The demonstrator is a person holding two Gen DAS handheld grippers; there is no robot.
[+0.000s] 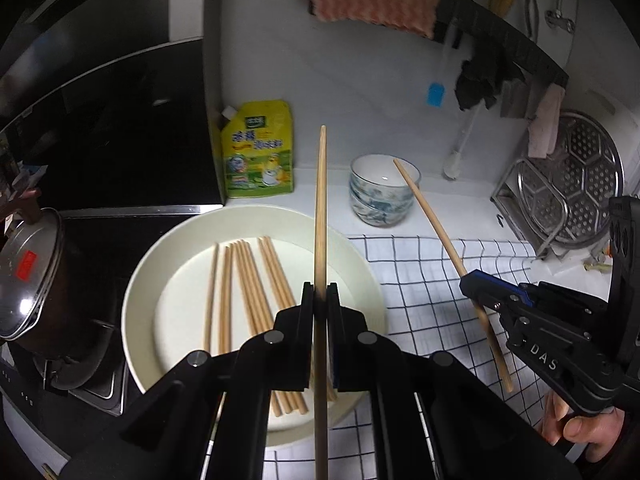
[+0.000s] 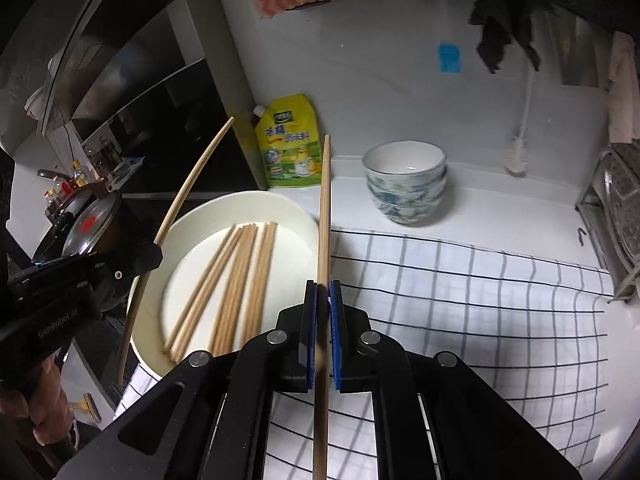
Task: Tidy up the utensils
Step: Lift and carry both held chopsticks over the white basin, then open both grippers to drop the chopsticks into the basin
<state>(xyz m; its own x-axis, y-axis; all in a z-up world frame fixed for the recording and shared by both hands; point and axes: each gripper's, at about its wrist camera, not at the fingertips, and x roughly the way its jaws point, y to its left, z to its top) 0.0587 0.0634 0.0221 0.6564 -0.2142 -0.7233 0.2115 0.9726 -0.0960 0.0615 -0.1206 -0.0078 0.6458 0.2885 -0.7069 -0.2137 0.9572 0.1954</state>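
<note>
Left gripper [image 1: 320, 292] is clamped on a single chopstick [image 1: 320, 208], held above the cream plate [image 1: 148, 280], where the other chopsticks [image 1: 248, 280] lie side by side. Behind the plate a yellow pouch [image 1: 258, 148] leans against the wall, with stacked bowls [image 1: 382, 192] to its right. Over the checked cloth [image 2: 480, 300] on the surface, the right gripper [image 2: 322, 292] pinches its own chopstick [image 2: 325, 208].
</note>
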